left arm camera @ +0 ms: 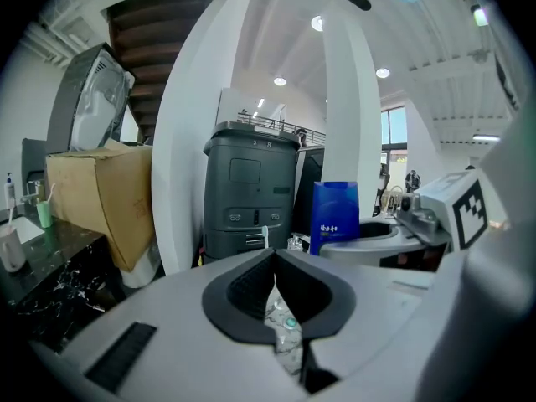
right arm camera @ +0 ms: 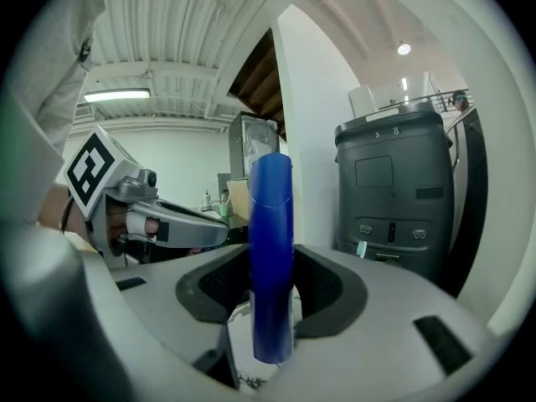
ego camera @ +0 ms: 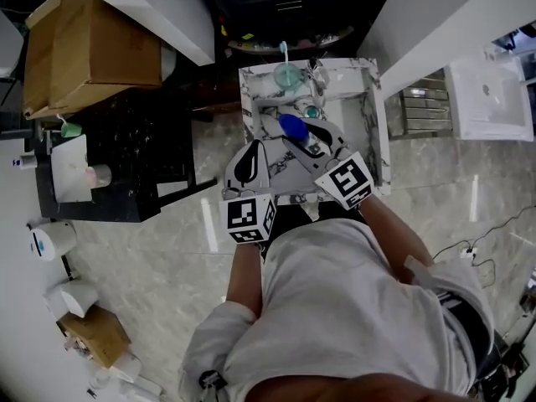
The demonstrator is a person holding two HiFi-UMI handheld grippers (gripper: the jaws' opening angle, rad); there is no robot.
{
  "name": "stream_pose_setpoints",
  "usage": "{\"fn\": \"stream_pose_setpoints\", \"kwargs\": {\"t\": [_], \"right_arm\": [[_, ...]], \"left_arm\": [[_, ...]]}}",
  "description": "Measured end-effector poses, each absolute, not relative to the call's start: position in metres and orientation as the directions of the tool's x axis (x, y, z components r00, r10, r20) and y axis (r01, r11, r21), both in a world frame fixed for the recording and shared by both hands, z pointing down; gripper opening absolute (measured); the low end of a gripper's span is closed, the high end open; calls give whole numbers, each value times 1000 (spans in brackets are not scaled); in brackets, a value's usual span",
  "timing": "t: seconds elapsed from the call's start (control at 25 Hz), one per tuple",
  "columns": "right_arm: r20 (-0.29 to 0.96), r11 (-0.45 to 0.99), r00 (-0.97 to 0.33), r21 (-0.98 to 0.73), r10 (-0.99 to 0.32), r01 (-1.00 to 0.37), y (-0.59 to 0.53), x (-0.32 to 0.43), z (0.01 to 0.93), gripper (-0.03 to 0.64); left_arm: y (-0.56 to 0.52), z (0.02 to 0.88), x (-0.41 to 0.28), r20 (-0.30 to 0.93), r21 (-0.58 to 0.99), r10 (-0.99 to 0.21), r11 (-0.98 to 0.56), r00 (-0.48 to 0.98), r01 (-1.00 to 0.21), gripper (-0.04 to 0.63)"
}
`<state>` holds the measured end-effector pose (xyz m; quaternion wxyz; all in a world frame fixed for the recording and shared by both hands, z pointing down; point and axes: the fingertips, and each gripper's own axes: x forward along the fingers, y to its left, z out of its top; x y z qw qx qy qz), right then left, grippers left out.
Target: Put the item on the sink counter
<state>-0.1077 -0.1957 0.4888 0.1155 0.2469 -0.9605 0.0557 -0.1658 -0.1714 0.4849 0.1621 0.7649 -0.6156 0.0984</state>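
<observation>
A blue bottle (ego camera: 293,126) is held upright over the marble sink counter (ego camera: 373,115). My right gripper (ego camera: 308,141) is shut on it, and in the right gripper view the bottle (right arm camera: 272,216) stands between the dark pads of that gripper (right arm camera: 270,266). To its left my left gripper (ego camera: 249,167) hovers above the counter's front edge. In the left gripper view its jaws (left arm camera: 275,265) are shut with nothing between them, and the bottle (left arm camera: 335,216) shows off to the right.
A green cup with a toothbrush (ego camera: 286,75) stands at the back of the counter by the tap. A black marble table (ego camera: 126,157) and a cardboard box (ego camera: 84,48) lie to the left. A dark grey bin (left arm camera: 251,191) stands behind.
</observation>
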Motion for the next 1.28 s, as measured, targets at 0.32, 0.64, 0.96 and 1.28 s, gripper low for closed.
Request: {"fn": "stream_pose_setpoints", "kwargs": {"t": [0.32,0.64,0.96,1.28], "right_arm": [[325,792,-765,-72,-556,-606,-231,-139,524,154],[402,701,-677,-110,-617,-705,-257,-164,561,155],[439,581,-567,-117,-697,-806,-275,-173,588,154],[453,502,-494,-113,-742,-857,-293,-178,604,154]], "left_arm": [[-204,519,-193,402,170,-860,-270,316,-948,11],[-222,554,-220,447,201,-809,-326,383,-924,11],[-237,580,-236,468,224,-759,-393,452,-892,11],[-254,594,-245,467,236,-728,-445,502,-864,11]]}}
